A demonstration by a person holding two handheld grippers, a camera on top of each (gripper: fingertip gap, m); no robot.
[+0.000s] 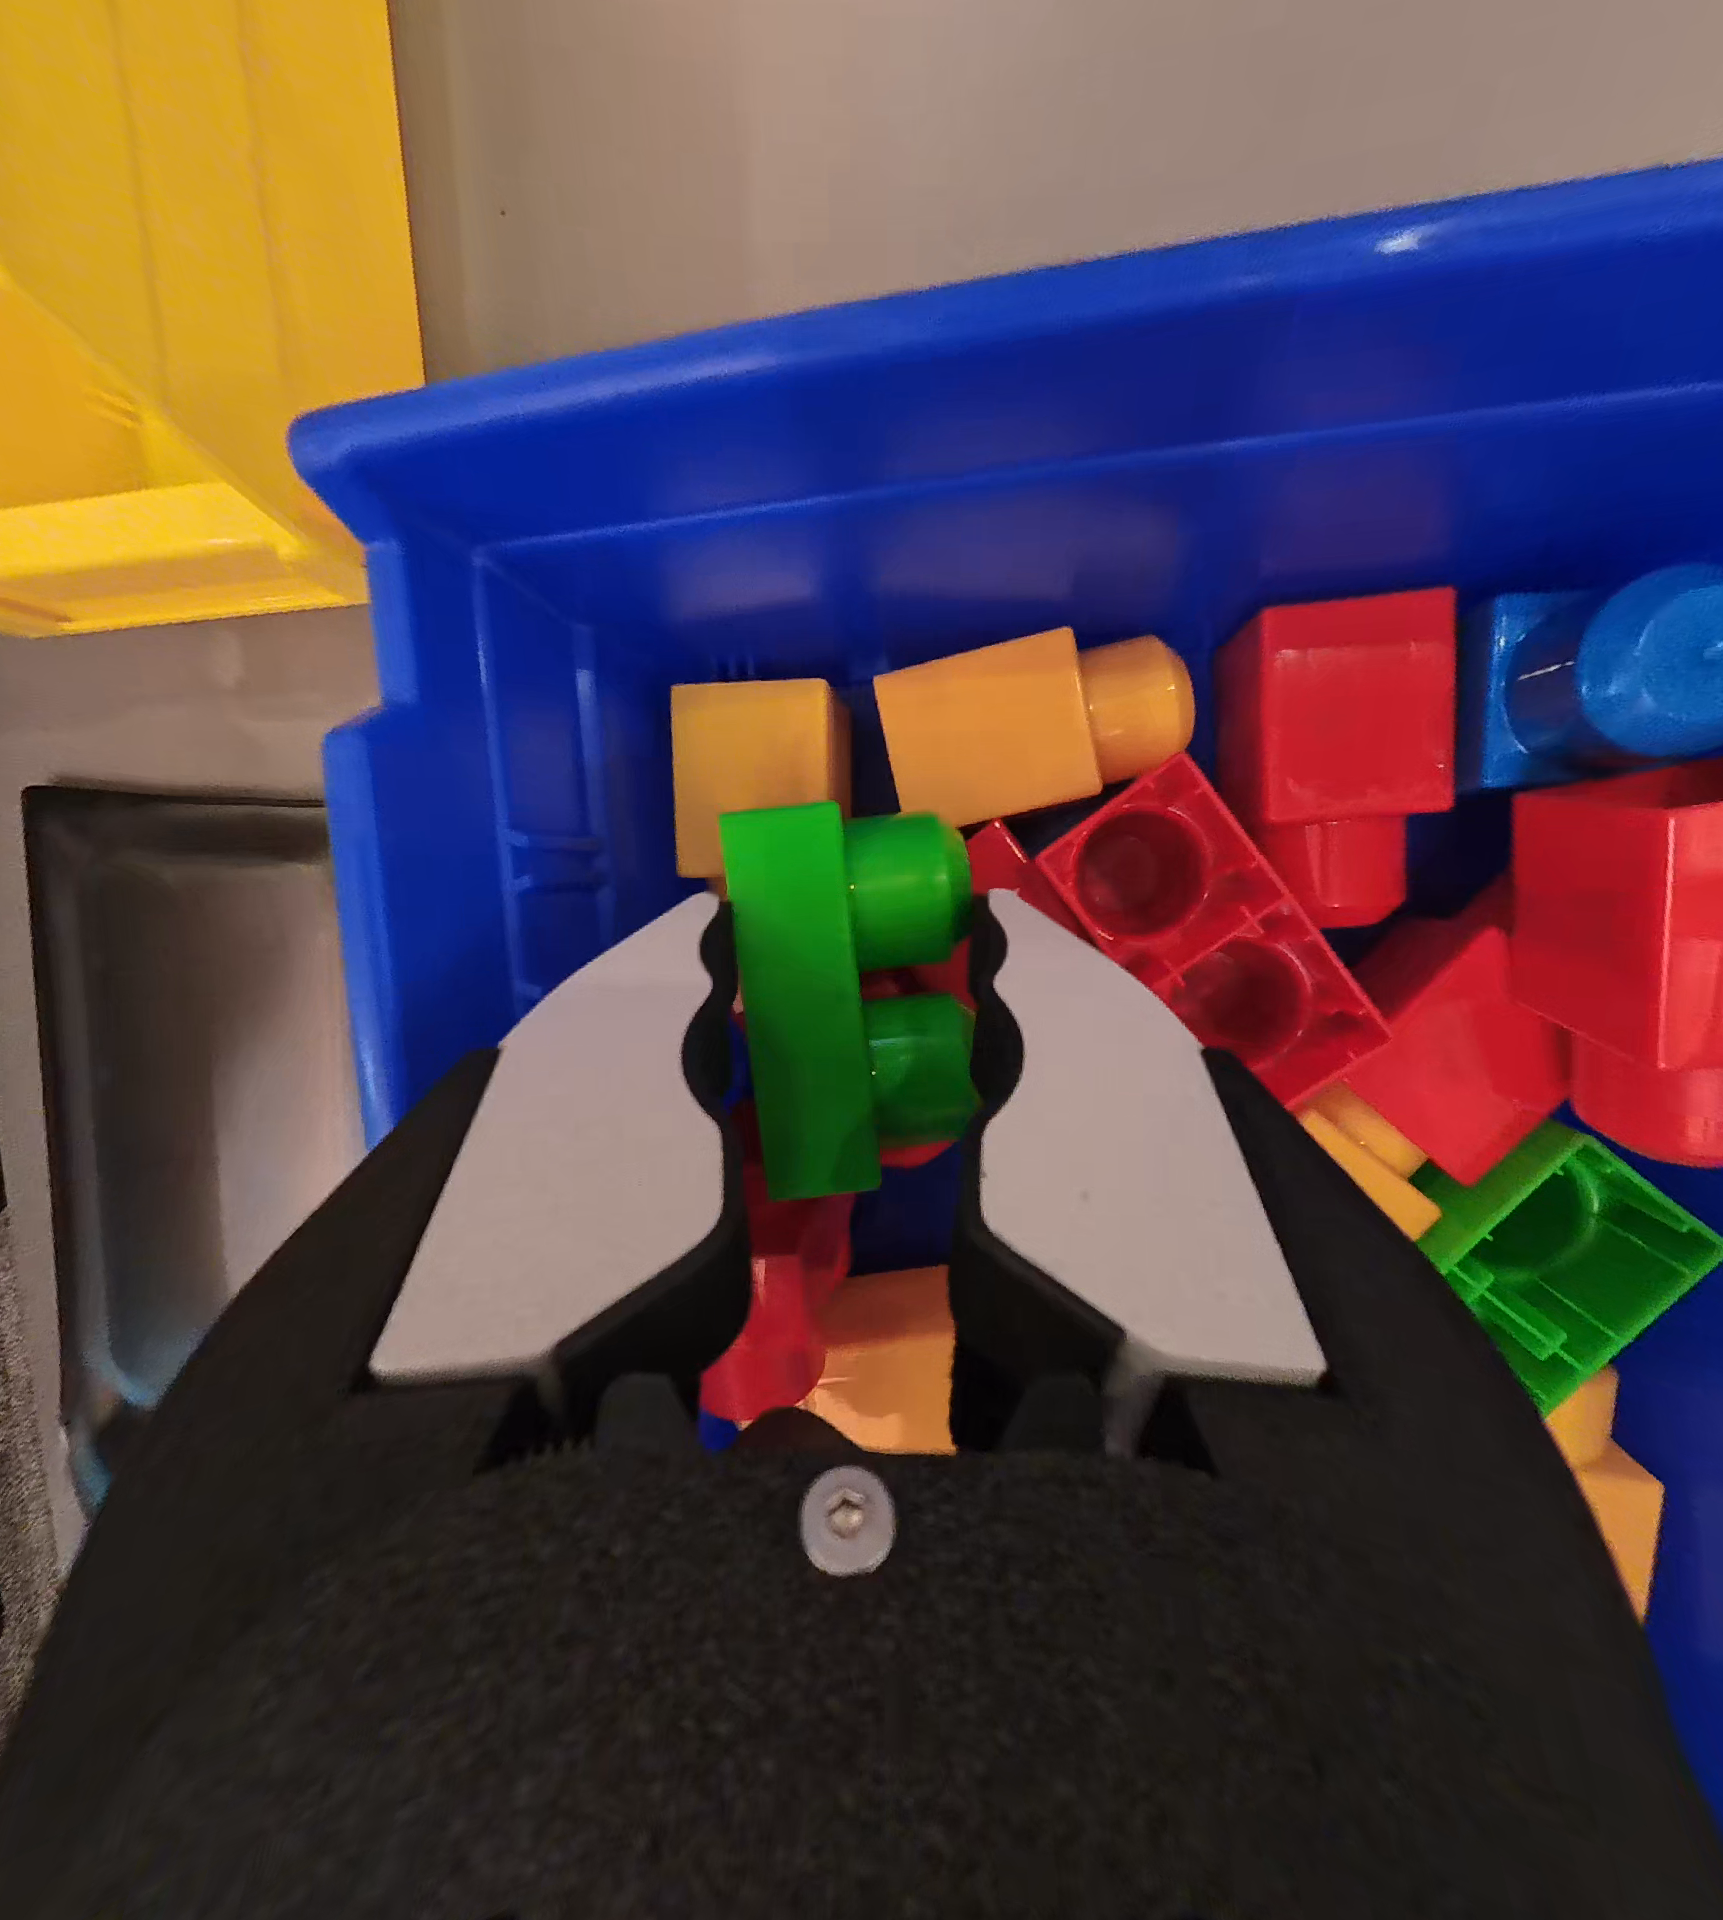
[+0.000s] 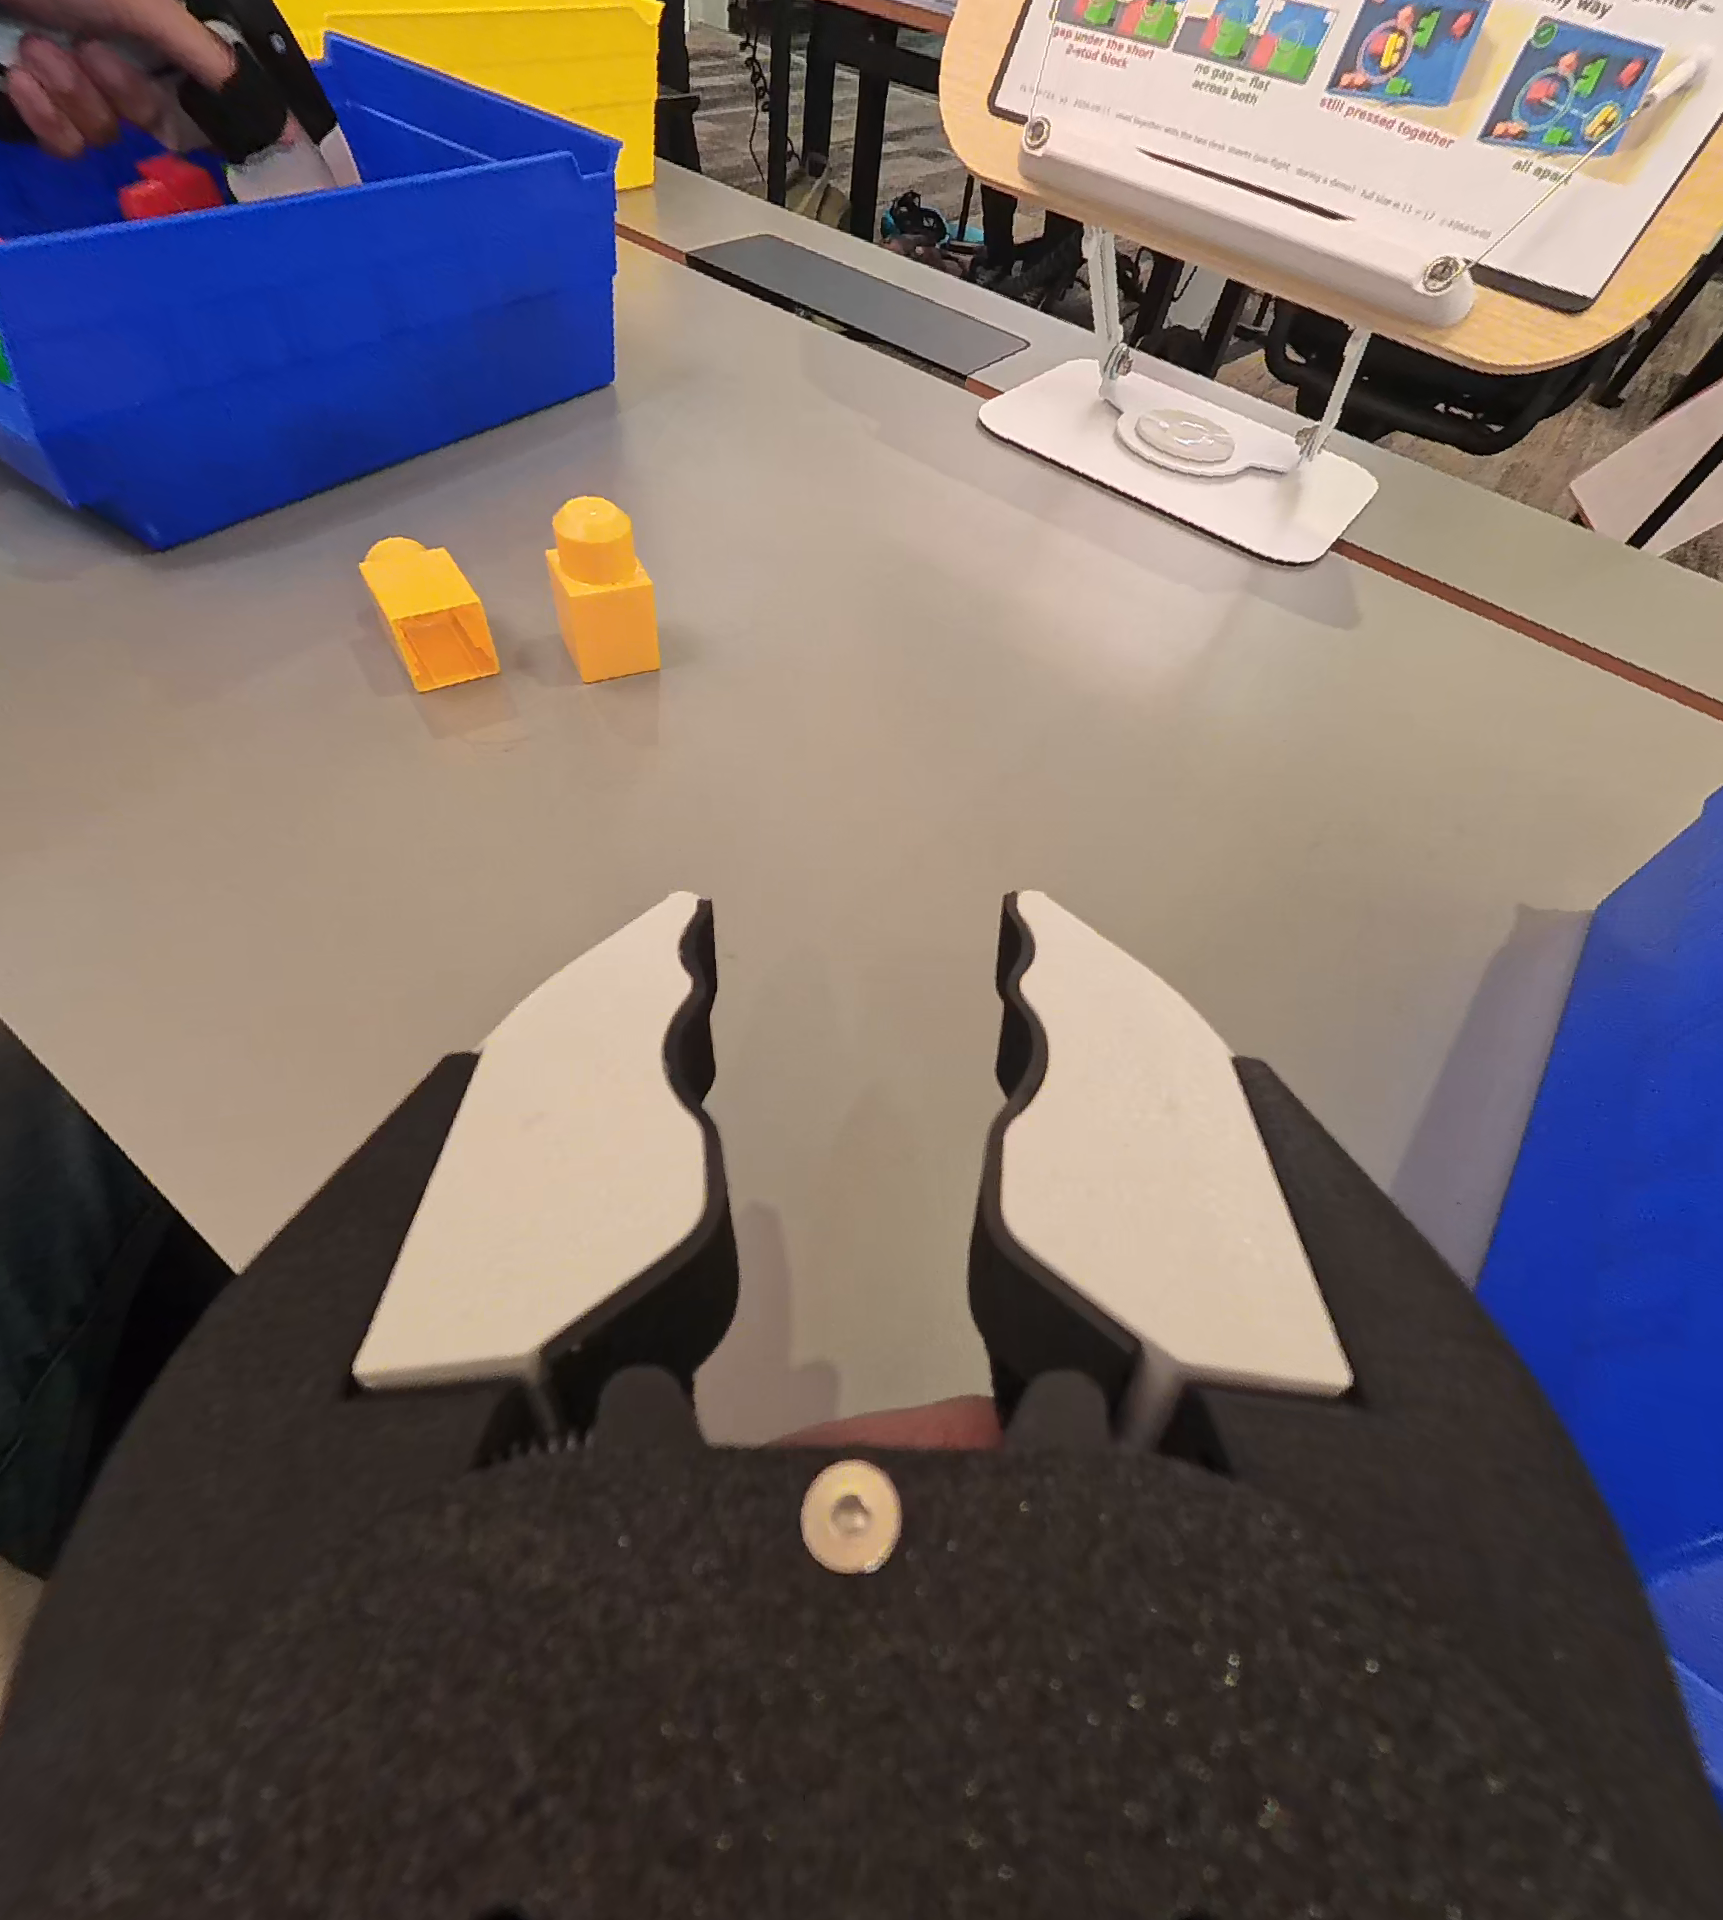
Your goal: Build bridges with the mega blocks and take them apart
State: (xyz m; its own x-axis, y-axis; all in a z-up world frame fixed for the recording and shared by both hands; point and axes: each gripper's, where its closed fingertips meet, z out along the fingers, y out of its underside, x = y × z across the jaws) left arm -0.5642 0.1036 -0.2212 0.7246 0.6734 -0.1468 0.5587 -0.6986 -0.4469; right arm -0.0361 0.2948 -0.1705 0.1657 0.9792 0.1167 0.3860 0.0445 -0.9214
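Observation:
My left gripper (image 1: 852,914) is shut on a flat green two-stud block (image 1: 815,1013), held on edge with its studs pointing right, above a blue bin (image 1: 836,436) of several red, yellow, green and blue blocks. In the right wrist view, my right gripper (image 2: 855,909) is open and empty over the grey table (image 2: 940,727). Two yellow one-stud blocks stand apart on the table ahead of it: one upright (image 2: 602,608), one lying on its side (image 2: 431,618). The left gripper (image 2: 285,125), held by a hand, shows far off inside the blue bin (image 2: 296,343).
A yellow bin (image 1: 109,312) stands left of the blue bin, also seen behind it (image 2: 524,73). A white stand (image 2: 1179,457) with an instruction board (image 2: 1356,135) is at the back right. A second blue bin (image 2: 1688,1247) sits close on the right. Across from one pair of fingers to the other is roughly 55 cm.

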